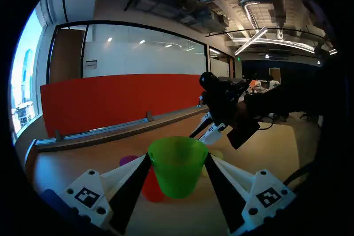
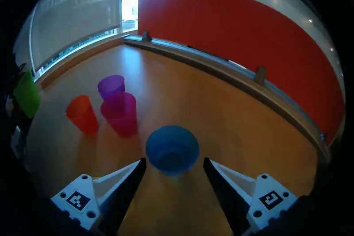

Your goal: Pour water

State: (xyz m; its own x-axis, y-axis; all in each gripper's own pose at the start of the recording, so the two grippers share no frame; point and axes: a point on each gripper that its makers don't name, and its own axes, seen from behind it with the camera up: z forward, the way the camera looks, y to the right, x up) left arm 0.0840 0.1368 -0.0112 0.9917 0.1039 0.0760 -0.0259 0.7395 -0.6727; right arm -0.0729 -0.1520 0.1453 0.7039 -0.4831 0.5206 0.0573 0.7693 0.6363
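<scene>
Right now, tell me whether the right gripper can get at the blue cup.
Probably yes: the blue cup stands straight ahead of the open right gripper, nothing between them; the pink cup stands well aside.

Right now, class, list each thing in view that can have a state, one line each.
green translucent plastic cup: upright, gripped.
left gripper: shut on the green cup.
blue plastic cup: upright on the wooden table.
right gripper: fingers flank the blue cup; contact unclear.
orange plastic cup: upright, standing free.
pink plastic cup: upright.
purple plastic cup: upright, just behind the pink one.
</scene>
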